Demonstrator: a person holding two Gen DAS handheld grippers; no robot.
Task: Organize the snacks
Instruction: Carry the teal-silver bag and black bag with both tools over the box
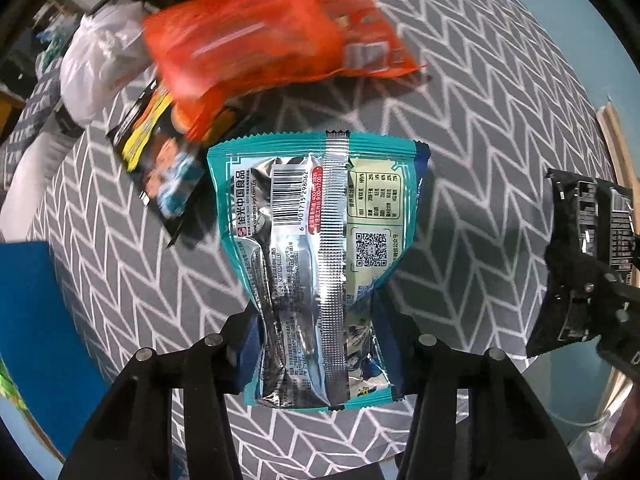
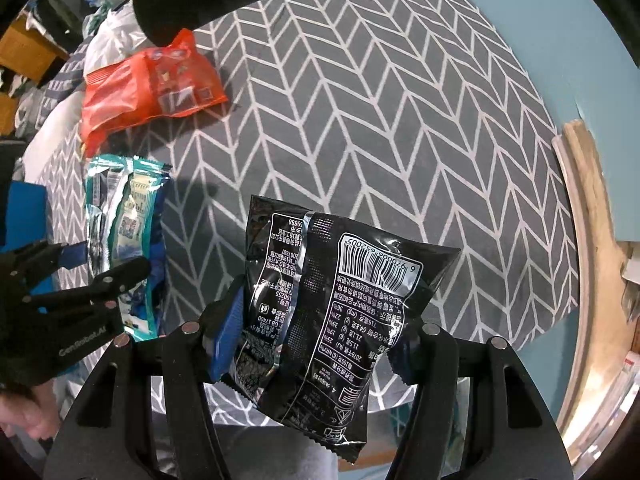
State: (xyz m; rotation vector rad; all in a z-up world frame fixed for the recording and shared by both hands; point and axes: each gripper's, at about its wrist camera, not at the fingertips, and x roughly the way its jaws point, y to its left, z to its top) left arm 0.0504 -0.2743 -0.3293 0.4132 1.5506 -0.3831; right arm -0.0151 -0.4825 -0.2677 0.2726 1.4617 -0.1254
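Above the grey chevron cloth (image 1: 460,120), the left gripper (image 1: 316,344) pinches a teal snack packet (image 1: 316,248) at its waist; the right gripper (image 2: 316,344) clamps a black snack bag (image 2: 332,320) aloft.

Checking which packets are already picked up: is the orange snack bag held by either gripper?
No. The orange snack bag lies loose on the chevron cloth, while the right gripper clamps the black packet.

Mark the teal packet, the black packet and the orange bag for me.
teal packet (image 1: 320,256): left wrist view, on its silver back seam.
black packet (image 2: 344,312): right wrist view, on its printed back.
orange bag (image 2: 148,88): right wrist view, on its middle.
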